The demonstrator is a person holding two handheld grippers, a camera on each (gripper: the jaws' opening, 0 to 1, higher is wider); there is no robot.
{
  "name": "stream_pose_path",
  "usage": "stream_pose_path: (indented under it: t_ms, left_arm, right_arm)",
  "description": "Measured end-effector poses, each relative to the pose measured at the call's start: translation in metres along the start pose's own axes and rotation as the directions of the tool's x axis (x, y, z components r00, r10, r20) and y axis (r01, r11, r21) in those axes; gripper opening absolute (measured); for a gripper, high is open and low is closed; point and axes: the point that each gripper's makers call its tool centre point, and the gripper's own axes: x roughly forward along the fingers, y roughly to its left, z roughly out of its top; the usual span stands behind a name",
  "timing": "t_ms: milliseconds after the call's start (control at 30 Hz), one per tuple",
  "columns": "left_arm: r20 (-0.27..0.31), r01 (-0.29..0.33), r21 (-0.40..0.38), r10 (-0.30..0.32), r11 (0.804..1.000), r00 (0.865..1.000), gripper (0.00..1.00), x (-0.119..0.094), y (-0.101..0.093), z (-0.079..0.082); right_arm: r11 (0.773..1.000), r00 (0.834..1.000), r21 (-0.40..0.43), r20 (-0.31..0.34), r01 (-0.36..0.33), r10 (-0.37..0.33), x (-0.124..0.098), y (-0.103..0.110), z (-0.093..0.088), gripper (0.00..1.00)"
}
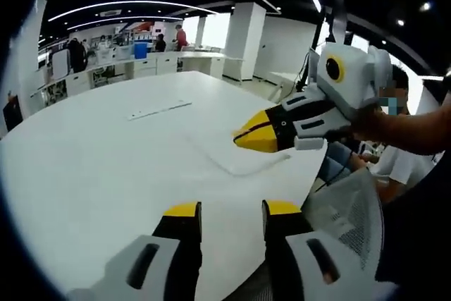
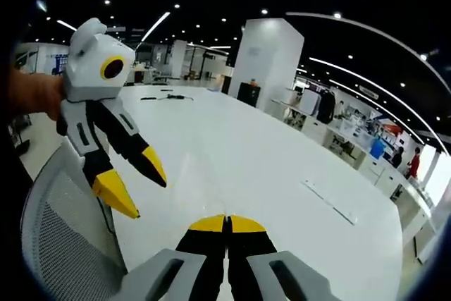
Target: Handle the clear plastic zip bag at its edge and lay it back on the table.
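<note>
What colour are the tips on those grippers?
Yellow tips on black jaws, clearest on the left gripper in the right gripper view.

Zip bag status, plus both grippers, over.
Left gripper open, off the table. Right gripper shut, empty, tips by the zip bag. Bag flat on the white table. Mesh chair at the edge.

table (image 1: 106,167): I see a white top, smooth, a bit shiny under the lights
zip bag (image 1: 236,156): clear thin plastic, I can just make out its glossy edge on the table
left gripper (image 1: 229,209): hard plastic, black and grey, matt, with yellow tips
right gripper (image 2: 227,225): same hard plastic, yellow tips look smooth
chair back (image 2: 60,244): grey mesh, looks like rough cloth netting to me
</note>
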Motion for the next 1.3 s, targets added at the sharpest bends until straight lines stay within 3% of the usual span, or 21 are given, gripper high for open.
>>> stream_pose_path:
  t_ms: [800, 1300]
  left_arm:
    - [0.060, 0.021, 0.045, -0.024, 0.999, 0.998, 0.49, -0.025, 0.017, 0.008]
    - [0.055, 0.023, 0.066, -0.027, 0.998, 0.998, 0.53, -0.029, 0.020, 0.001]
  right_arm:
    - [0.993, 0.996, -0.100, -0.069, -0.063, 0.057, 0.026, 0.002, -0.023, 0.00]
    - [0.980, 0.990, -0.172, -0.111, -0.105, 0.087, 0.055, 0.001, -0.040, 0.00]
